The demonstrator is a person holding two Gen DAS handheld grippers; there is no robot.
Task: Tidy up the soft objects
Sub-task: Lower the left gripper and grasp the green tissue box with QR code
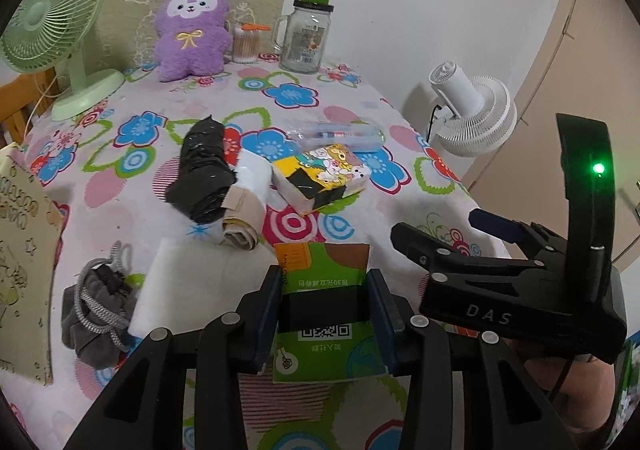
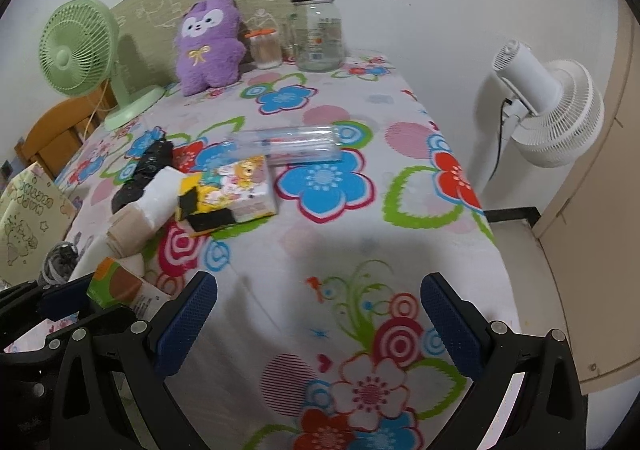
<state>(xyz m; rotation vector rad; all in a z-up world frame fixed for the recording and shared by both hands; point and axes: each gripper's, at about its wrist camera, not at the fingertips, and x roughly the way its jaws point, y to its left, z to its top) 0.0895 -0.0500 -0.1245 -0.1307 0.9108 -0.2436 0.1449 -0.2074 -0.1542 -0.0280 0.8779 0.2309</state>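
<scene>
My left gripper is shut on a green tissue pack with a QR code, held just above the flowered tablecloth; the pack also shows in the right wrist view. My right gripper is open and empty over the cloth, to the right of the left one. A cartoon-printed tissue pack, a black bag roll, a white roll, a beige roll and a grey drawstring pouch lie ahead. A purple plush sits at the back.
A green desk fan stands at the back left. A glass jar and a cotton-swab jar stand beside the plush. A clear plastic pack lies mid-table. A white fan stands off the right edge. A paper bag is at the left.
</scene>
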